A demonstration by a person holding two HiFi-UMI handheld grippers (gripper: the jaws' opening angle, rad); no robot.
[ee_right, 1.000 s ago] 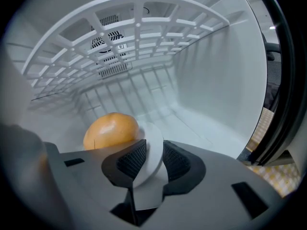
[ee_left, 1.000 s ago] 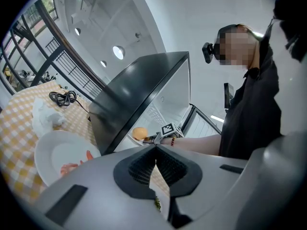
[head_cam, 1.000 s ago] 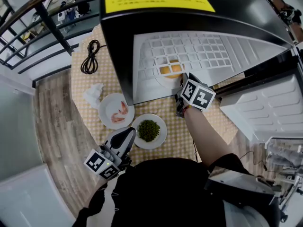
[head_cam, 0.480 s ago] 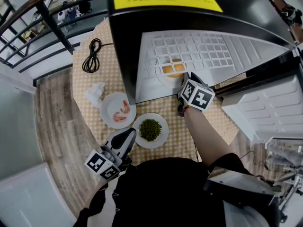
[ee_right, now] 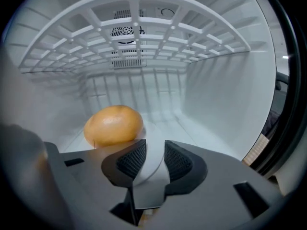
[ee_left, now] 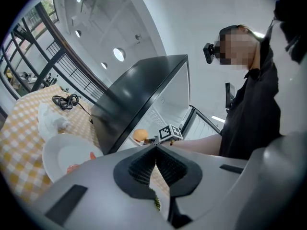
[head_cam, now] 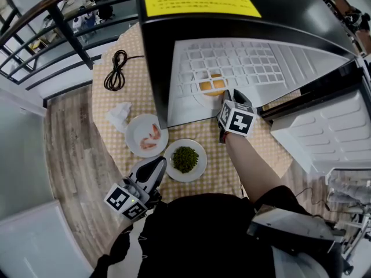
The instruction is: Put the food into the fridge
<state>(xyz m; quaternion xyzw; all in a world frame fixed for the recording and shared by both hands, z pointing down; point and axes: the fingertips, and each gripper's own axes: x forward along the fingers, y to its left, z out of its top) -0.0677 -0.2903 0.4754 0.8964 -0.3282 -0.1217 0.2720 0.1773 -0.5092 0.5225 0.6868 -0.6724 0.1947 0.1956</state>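
Note:
A small black fridge (head_cam: 191, 28) stands open on the checked table. A golden bun (ee_right: 113, 125) lies on a white plate (ee_right: 149, 169) on the fridge floor, under the white wire shelf (head_cam: 232, 62). My right gripper (ee_right: 154, 158) reaches into the fridge and is shut on the near rim of that plate; the bun (head_cam: 210, 84) shows through the shelf. A plate of green food (head_cam: 185, 160) and a plate of shrimp (head_cam: 148, 135) sit on the table before the fridge. My left gripper (head_cam: 157, 162) hovers near the green plate, shut and empty.
The fridge door (head_cam: 324, 132) hangs open at the right. A black cable (head_cam: 115, 68) and a crumpled tissue (head_cam: 119, 113) lie on the table (head_cam: 220, 155) left of the fridge. Wooden floor and railings lie beyond the table's left side.
The head view has shifted a little. My right gripper's cube sits slightly further left at the fridge opening, with the plate still held. The left gripper has not moved.

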